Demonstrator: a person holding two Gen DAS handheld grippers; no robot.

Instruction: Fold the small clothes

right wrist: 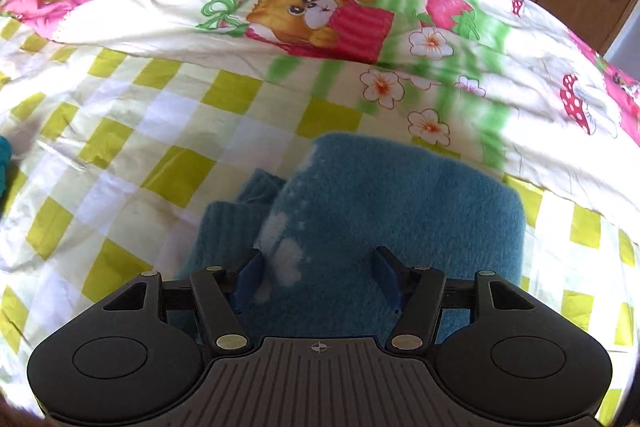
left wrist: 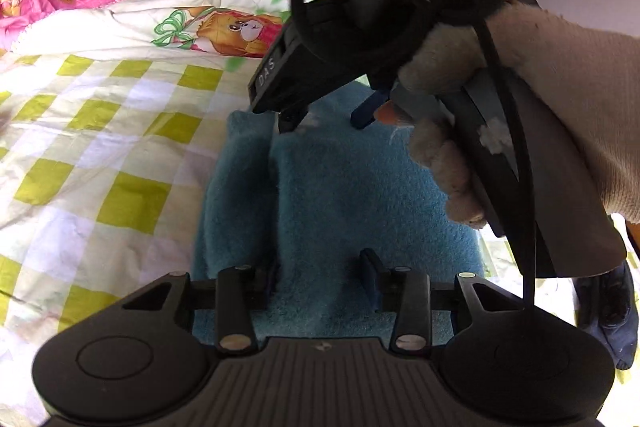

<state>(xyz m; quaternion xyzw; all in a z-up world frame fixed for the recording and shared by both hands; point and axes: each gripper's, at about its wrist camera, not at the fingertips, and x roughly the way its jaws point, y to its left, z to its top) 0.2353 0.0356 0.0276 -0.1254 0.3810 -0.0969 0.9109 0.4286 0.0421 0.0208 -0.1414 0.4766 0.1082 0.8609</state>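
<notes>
One fuzzy teal garment (right wrist: 360, 211), partly folded, lies on the bed's checked quilt (right wrist: 168, 131), filling the lower centre of both views. Two grippers hover over it. The left gripper (left wrist: 324, 279) has its jaws spread and empty; the right gripper (right wrist: 318, 273) likewise, held by a gloved hand (left wrist: 444, 131) at right of the left view.

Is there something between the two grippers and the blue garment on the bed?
Nothing visible. The left gripper and right gripper are open directly over the folded blue garment, which lies bare on the checked bedsheet.
</notes>
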